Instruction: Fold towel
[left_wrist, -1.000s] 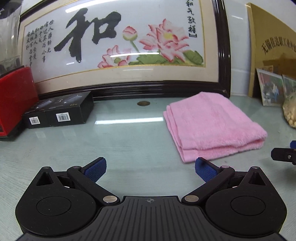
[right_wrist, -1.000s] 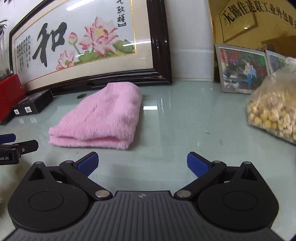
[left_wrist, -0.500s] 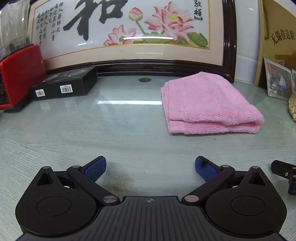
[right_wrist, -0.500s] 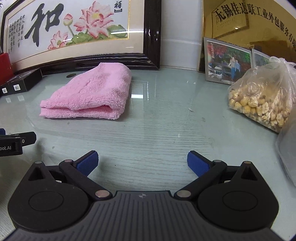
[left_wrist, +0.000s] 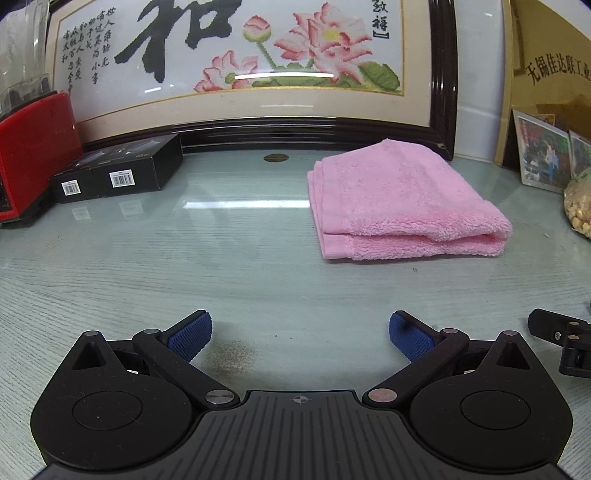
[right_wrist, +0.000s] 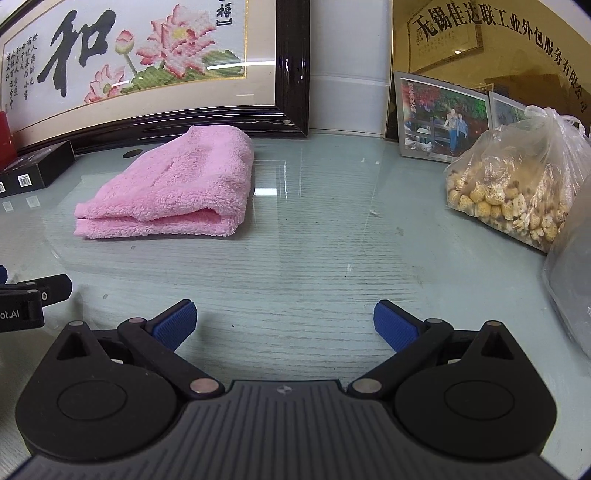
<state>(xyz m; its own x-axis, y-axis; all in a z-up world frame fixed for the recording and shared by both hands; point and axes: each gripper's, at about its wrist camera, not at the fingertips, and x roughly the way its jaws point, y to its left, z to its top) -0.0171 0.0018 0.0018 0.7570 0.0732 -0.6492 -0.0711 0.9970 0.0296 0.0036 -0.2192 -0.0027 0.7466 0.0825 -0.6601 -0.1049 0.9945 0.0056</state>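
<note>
From the left wrist view, the pink towel lies on the glass-topped table, already doubled into a thick rectangle, its far end just in front of the framed lotus picture. The left gripper sits low over the table, well apart from the towel's near edge, its blue fingers spread wide and holding nothing. Two black boxes stand to the left of the towel, a red appliance farther left still.

From the right wrist view, the towel lies ahead and to the left, with stacked layers showing along its near side and a rounded fold on its right. The right gripper is likewise released and empty, well short of the towel. A plastic bag of pale lumps rests well to the towel's right.

The towel looks plush, light and limp; it would probably sag when lifted, so pinching all layers at a near corner seems safest.
</note>
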